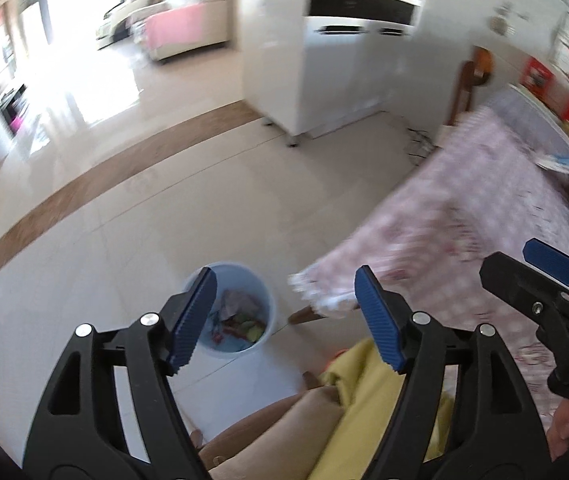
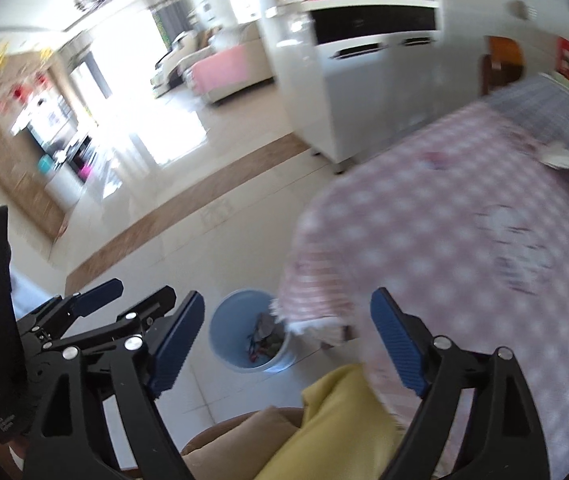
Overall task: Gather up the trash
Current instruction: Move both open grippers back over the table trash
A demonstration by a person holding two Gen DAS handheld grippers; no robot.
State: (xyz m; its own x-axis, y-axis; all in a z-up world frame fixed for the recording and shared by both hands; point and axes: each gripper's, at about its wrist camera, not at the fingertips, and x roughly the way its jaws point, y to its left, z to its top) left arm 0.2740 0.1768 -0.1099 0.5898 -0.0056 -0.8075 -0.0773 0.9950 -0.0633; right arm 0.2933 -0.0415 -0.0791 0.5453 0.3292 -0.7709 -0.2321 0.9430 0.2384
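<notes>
Down on the pale tiled floor (image 1: 132,216), a light blue bin (image 1: 231,312) is standing just off the near corner of a table, and it is holding the trash (image 1: 240,320): a loose heap of crumpled wrappers in red, green and grey, lying at the bottom. The table is wearing a pink checked cloth (image 1: 464,216) whose fringed edge is hanging down beside the bin's rim; in the right wrist view the cloth's corner is overlapping the rim of the bin (image 2: 228,320). One wooden table leg (image 1: 304,314) is showing under the fringe.

The left gripper (image 1: 288,316) is hovering above the floor with its blue ribbed pads spread wide and nothing between them; the bin is showing just inside its left pad. The right gripper (image 2: 288,344) is likewise spread wide and gripping nothing, with the bin sitting in the gap between its pads. Each gripper is appearing at the edge of the other's view, so the two are hanging side by side.

A yellow cloth (image 1: 368,400) is lying over a tan cushion (image 1: 276,428) at the bottom of both views. Farther off, a white cabinet (image 1: 324,80) is standing on the floor, and both views are blurring badly.
</notes>
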